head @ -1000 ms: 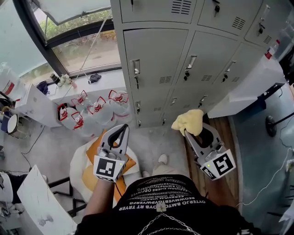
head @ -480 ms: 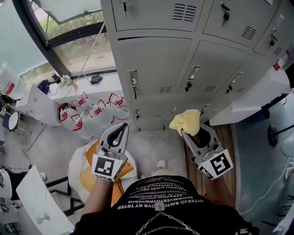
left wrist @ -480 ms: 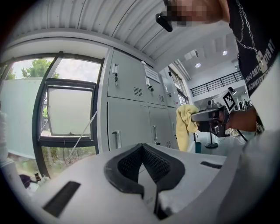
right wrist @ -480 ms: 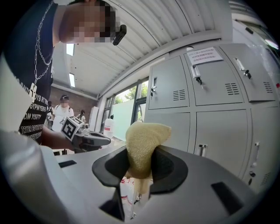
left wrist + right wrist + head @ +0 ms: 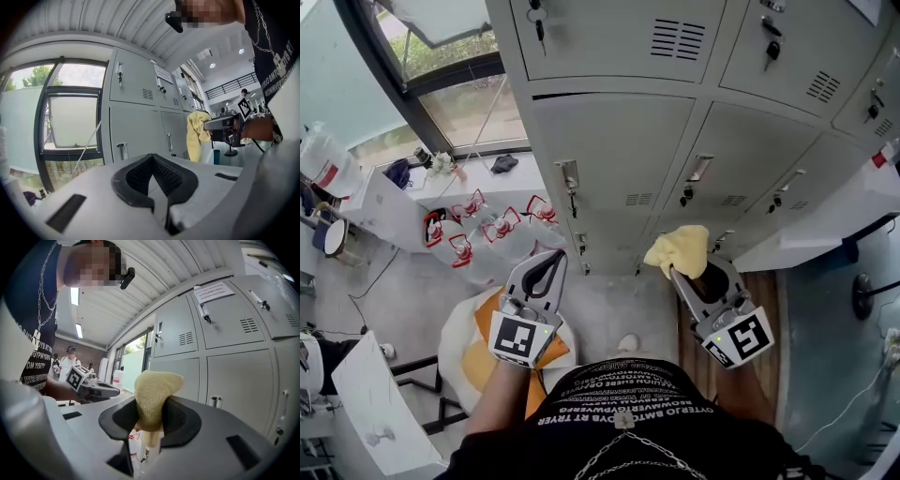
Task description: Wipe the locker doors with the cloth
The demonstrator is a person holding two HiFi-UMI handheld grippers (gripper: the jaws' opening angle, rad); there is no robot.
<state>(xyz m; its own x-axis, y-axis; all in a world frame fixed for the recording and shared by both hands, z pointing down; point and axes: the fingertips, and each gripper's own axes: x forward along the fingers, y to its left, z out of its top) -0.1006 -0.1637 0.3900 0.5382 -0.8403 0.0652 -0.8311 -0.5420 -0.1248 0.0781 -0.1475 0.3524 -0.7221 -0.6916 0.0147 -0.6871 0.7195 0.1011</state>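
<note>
Yellow cloth clamped in my right gripper (left gripper closed, empty); shallow grip may slip against locker doors.

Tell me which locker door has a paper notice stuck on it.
The upper-row door second from the window: a white printed notice is stuck at its top corner. The other doors in view carry none.
</note>
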